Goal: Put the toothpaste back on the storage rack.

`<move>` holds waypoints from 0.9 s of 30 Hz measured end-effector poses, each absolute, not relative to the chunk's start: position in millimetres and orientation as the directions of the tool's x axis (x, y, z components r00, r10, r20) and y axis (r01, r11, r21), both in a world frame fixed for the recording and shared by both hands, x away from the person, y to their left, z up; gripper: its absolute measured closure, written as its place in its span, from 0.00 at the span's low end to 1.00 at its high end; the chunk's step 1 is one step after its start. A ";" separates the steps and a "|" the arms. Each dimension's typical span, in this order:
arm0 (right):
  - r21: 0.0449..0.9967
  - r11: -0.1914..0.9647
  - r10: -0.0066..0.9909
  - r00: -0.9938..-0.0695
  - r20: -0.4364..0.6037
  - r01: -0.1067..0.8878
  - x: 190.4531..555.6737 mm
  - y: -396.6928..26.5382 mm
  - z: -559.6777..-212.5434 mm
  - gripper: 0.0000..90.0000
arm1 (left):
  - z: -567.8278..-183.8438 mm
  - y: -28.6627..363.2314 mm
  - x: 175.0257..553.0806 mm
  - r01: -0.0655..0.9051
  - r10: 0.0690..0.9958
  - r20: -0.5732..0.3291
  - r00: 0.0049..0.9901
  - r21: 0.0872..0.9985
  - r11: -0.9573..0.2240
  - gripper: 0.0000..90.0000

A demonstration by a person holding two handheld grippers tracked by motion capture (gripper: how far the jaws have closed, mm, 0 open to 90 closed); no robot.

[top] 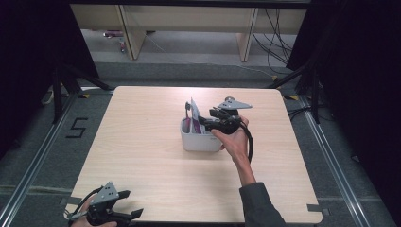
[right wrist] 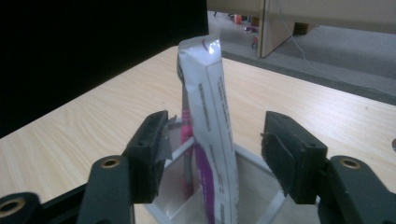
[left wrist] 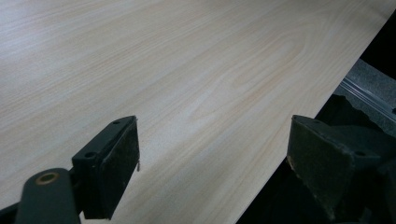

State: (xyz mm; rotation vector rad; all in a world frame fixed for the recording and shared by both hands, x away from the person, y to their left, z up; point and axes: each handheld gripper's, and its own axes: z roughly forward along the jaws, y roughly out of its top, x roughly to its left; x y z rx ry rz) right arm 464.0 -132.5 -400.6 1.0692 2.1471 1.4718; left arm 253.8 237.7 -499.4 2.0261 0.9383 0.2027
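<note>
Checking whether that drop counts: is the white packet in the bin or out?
In. The packet stands nearly upright with its lower end inside the white bin; the right gripper is open around it, pads clear.

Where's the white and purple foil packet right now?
In the high view, the white and purple foil packet stands upright in the white plastic bin at mid-table.

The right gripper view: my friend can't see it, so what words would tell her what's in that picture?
A tall white and purple packet stands upright in a white box, between the open black jaws of the right hand-held gripper, which do not touch it. The box sits on a light wooden table, with grey floor and pale furniture behind.
</note>
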 end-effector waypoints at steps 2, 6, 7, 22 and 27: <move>0.903 0.199 0.731 -0.671 0.122 0.381 461.4 -137.6 -398.9 0.44 | -499.3 237.8 254.4 0.539 0.682 -0.192 0.705 0.770 -0.340 0.18; 0.896 0.186 0.727 -0.670 0.150 0.402 453.0 -143.6 -397.4 0.43 | -500.2 237.2 254.7 0.539 0.678 -0.196 0.709 0.770 -0.341 0.18; 0.897 0.181 0.725 -0.671 0.155 0.404 451.5 -144.9 -397.1 0.43 | -499.7 237.3 254.4 0.541 0.681 -0.193 0.707 0.768 -0.343 0.18; 0.904 0.195 0.728 -0.674 0.126 0.380 439.6 -163.3 -392.3 0.42 | -500.2 237.4 254.5 0.540 0.680 -0.196 0.707 0.770 -0.340 0.18; 0.904 0.185 0.733 -0.667 0.134 0.385 433.4 -168.2 -390.2 0.40 | -500.5 237.0 254.5 0.539 0.678 -0.195 0.709 0.770 -0.343 0.18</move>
